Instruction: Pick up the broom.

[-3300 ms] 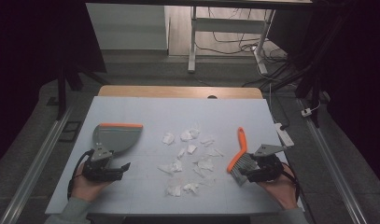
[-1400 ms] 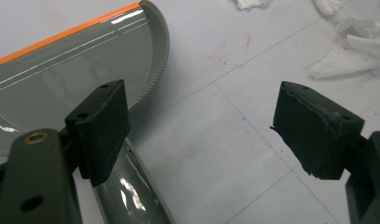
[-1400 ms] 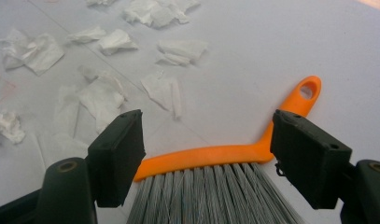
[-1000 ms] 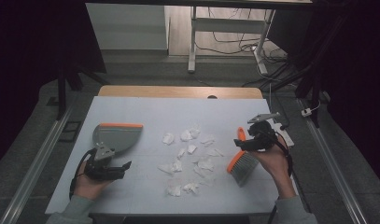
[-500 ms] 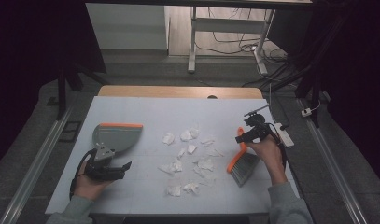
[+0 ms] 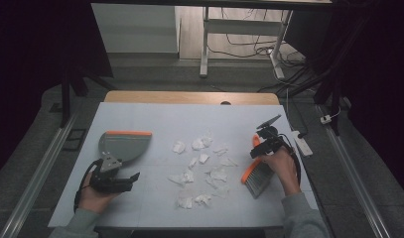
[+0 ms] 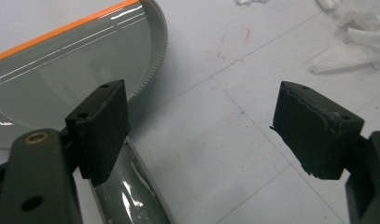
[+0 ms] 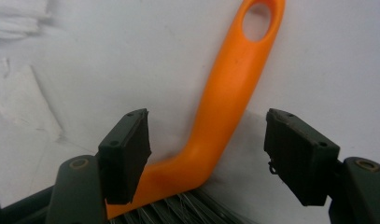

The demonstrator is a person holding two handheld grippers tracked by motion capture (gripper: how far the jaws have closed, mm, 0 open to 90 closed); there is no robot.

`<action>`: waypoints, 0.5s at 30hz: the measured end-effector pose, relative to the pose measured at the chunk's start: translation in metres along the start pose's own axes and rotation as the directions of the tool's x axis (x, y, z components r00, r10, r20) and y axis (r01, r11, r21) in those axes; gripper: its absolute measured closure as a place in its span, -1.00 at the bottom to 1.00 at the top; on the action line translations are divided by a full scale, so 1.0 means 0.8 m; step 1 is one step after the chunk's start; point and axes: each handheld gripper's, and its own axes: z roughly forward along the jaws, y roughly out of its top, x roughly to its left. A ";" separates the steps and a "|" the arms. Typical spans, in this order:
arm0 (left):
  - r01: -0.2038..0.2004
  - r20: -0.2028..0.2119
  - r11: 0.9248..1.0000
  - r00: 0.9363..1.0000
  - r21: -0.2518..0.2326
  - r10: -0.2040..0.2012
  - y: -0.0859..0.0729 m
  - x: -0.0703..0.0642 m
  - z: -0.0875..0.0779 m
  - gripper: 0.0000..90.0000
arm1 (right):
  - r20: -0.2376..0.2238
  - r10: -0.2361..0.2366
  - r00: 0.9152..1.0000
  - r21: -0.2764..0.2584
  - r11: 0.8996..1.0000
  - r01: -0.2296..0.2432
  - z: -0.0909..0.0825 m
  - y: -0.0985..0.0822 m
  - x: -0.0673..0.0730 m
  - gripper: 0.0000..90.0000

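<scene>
Right gripper straddles the hand brush's orange handle. Jaws are wide and have just been closing, the handle between them, pads not yet on it. Brush lies flat on the table directly under that gripper, bristles toward the person.

Left gripper is wide, nothing between the pads. The grey dustpan sits ahead and to its left, its handle passing under the left pad.

Risks, as I judge them:
- The handle curves, so a clamp at the bend could let the brush pivot or slip on lift.
- A low approach could shove the brush into the crumpled paper scraps on its inner side.

The right gripper view gives pad-to-handle clearance, hidden by the hand in the high view. The high view gives the scrap spread between pan and brush.
</scene>
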 end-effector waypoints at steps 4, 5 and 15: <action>0.000 0.003 1.000 1.000 0.003 0.000 0.000 0.000 0.000 -0.56 | 0.004 0.009 1.000 0.027 1.000 -0.009 0.008 0.000 0.004 -0.21; 0.000 0.003 1.000 1.000 0.003 0.000 0.000 0.000 0.000 -0.56 | 0.005 0.011 1.000 0.033 0.999 -0.011 0.009 0.000 0.005 -0.16; 0.001 0.006 1.000 1.000 0.005 -0.001 -0.002 0.001 0.000 -0.56 | 0.068 0.031 0.997 0.055 0.998 -0.035 0.009 -0.003 0.015 0.13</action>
